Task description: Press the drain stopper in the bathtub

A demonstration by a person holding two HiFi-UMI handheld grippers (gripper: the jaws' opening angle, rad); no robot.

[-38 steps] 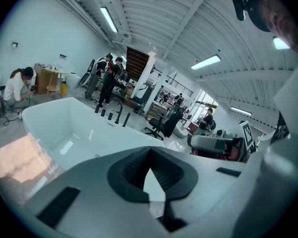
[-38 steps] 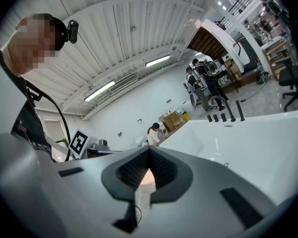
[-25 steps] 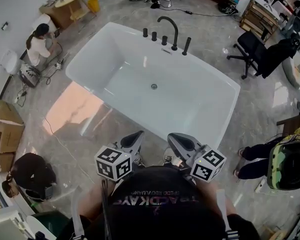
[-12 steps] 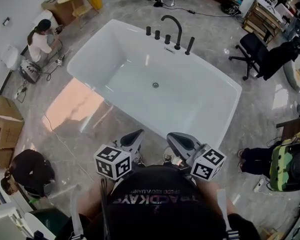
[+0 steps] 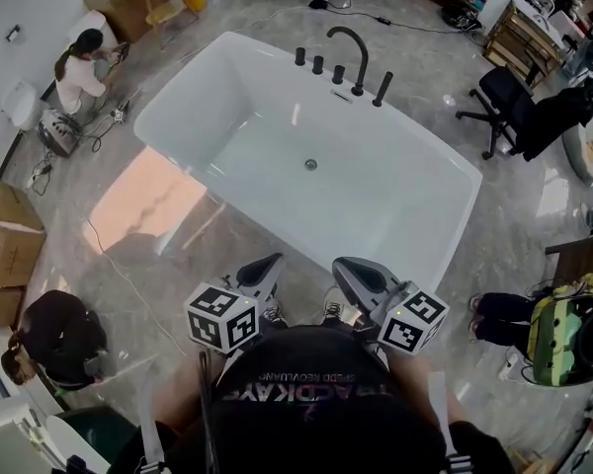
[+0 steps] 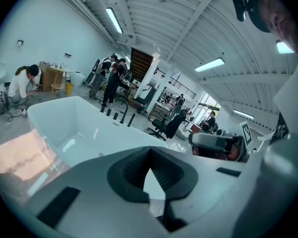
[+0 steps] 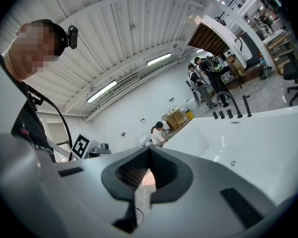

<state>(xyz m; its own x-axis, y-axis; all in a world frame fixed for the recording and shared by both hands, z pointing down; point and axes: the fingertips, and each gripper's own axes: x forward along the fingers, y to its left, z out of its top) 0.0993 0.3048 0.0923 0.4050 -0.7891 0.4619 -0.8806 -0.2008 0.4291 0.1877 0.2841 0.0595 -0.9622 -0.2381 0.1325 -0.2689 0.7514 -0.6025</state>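
The drain stopper (image 5: 310, 164) sits as a small round metal disc in the middle of the floor of the white bathtub (image 5: 395, 200), on the side toward the black faucet (image 5: 351, 52) and its row of handles at the far rim. Nothing lies on or around it, so it is open to a straight push from above.

Both grippers are well short of it. The left gripper (image 5: 261, 271) and the right gripper (image 5: 354, 276) are held close in front of the person's chest, side by side and above the marble floor (image 5: 148, 205) on the near side of the tub, their tips aimed toward it. In each gripper view the dark pads lie together with nothing between them. That suits the job as I read it: a press needs a blunt closed tip, not a grasp. Holding them tucked in and level looks like a carrying posture while the person walks up to the rim, so the reach has not begun.

Compared with the earlier head views, the tub sits a touch higher and farther right in the picture, and the stopper with it, which suggests the person's head and body are shifting along the near rim. The grippers keep almost the same place and pose relative to the body, with no change in the jaws. The seated person at the lower right edge has moved slightly.
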